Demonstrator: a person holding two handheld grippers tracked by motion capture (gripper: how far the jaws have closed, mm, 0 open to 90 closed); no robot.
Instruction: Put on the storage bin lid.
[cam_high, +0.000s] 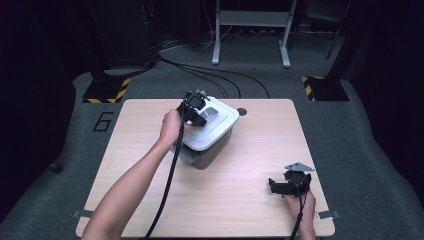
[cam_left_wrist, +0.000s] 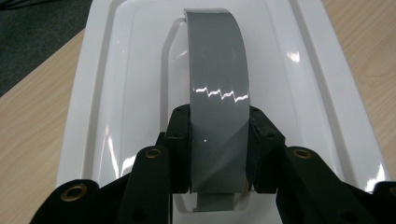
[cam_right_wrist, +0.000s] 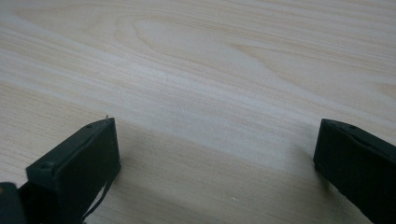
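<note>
Left pads: the left gripper (cam_left_wrist: 218, 154) has its two black pads (cam_left_wrist: 180, 149) pressed on either side of the grey handle (cam_left_wrist: 217, 93), clamped tight across the strap's width near its near end.
Right pads: the right gripper (cam_right_wrist: 215, 158) has its jaws spread wide over bare wood, with nothing between them; in the high view it (cam_high: 290, 183) rests at the near right of the table (cam_high: 250, 150).
Handle: a glossy grey arched band rising from a recess in the white lid (cam_left_wrist: 116, 93); it looks stiff and smooth, so the pads could slide along it if pulled at an angle.
Container: the white-lidded grey box (cam_high: 209, 131) sits left of centre, toward the far side of the table, turned at an angle to the table edges.
How it should handle: probably rigid plastic and fairly light if empty; the middle of the handle's arch looks the best hold, so the box hangs level.
Hard to tell: what is inside the box, whether the lid is latched to the base, and how the handle's far end joins the lid.
</note>
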